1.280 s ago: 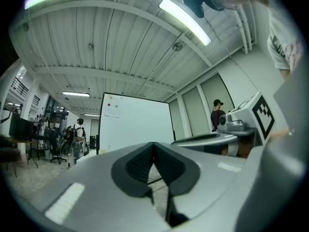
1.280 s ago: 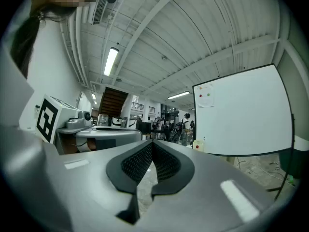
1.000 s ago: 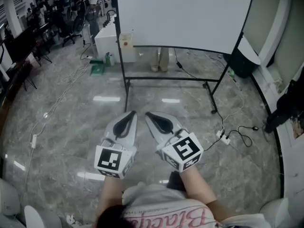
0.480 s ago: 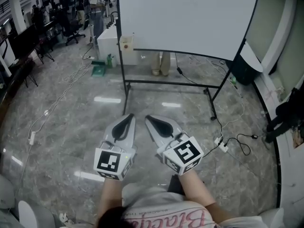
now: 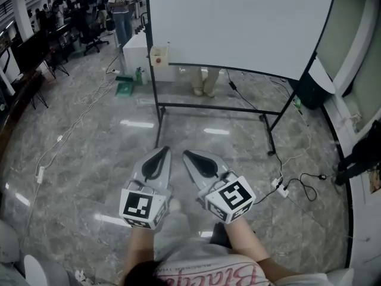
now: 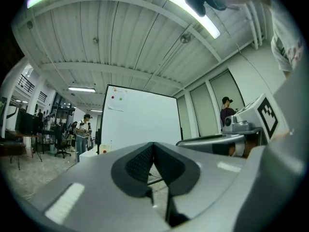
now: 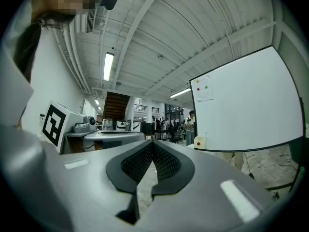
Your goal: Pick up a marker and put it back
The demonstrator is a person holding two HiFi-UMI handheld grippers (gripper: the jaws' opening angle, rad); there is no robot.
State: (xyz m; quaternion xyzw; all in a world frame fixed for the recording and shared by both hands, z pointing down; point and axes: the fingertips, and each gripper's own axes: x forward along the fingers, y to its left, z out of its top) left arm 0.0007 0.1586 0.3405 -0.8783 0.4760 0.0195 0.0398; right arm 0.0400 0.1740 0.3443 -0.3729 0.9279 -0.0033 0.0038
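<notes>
Head view: left claw (image 5: 162, 152), right claw (image 5: 187, 155) closed, empty; ribbed black pads (image 7: 137, 162); glossy marble floor (image 5: 89, 159).

Marker (image 5: 168, 45): thin, pale stick with a dark tip; stands upright in the beige holder box (image 5: 158, 56) at the lower left corner of the whiteboard (image 5: 238, 22); colour and cap too small to tell.
</notes>
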